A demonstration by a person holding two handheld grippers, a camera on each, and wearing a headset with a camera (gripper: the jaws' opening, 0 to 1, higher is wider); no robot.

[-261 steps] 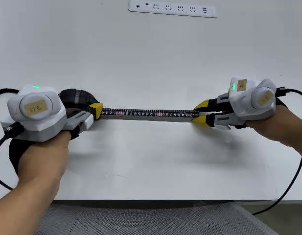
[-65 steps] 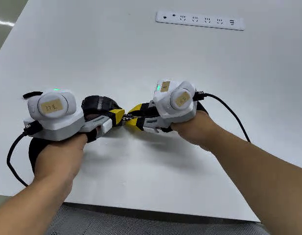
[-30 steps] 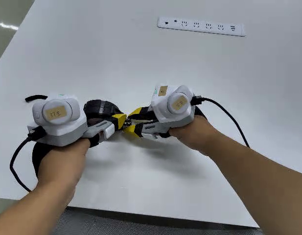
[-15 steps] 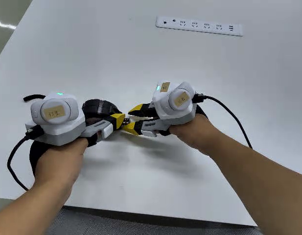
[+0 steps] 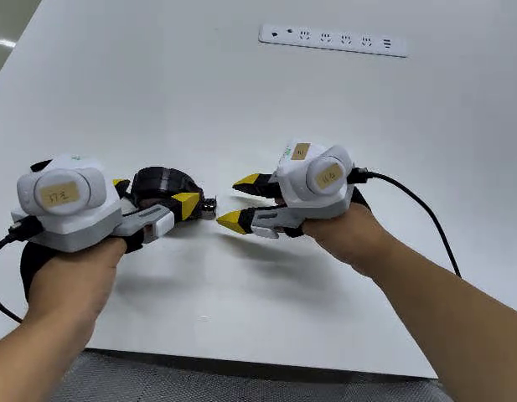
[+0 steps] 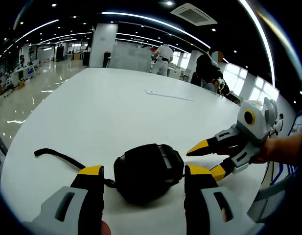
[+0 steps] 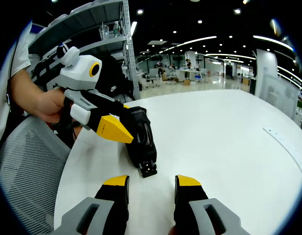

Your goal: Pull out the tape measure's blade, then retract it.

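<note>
The black tape measure (image 5: 161, 186) rests on the white table (image 5: 157, 92), and my left gripper (image 5: 153, 194) is shut on its case. The blade is wound in, with just its metal end hook (image 5: 208, 203) poking out toward the right. My right gripper (image 5: 240, 201) stands open a short way right of the hook, holding nothing. In the left gripper view the case (image 6: 148, 171) sits between the yellow-tipped jaws of the left gripper (image 6: 144, 172), and the right gripper (image 6: 208, 159) is at the right. The right gripper view shows the hook (image 7: 149, 170) just ahead of the open right gripper (image 7: 151, 181).
A white power strip (image 5: 332, 39) lies at the far side of the table. A black cable (image 5: 413, 205) trails from the right gripper, and a black cord (image 6: 58, 156) lies left of the tape measure. A mesh chair (image 7: 23, 166) is at the near table edge.
The blade, stretched between the grippers 8.7 s ago, has wound back into the case. In the last half second my right gripper has opened, let go of the hook and drawn away to the right.
</note>
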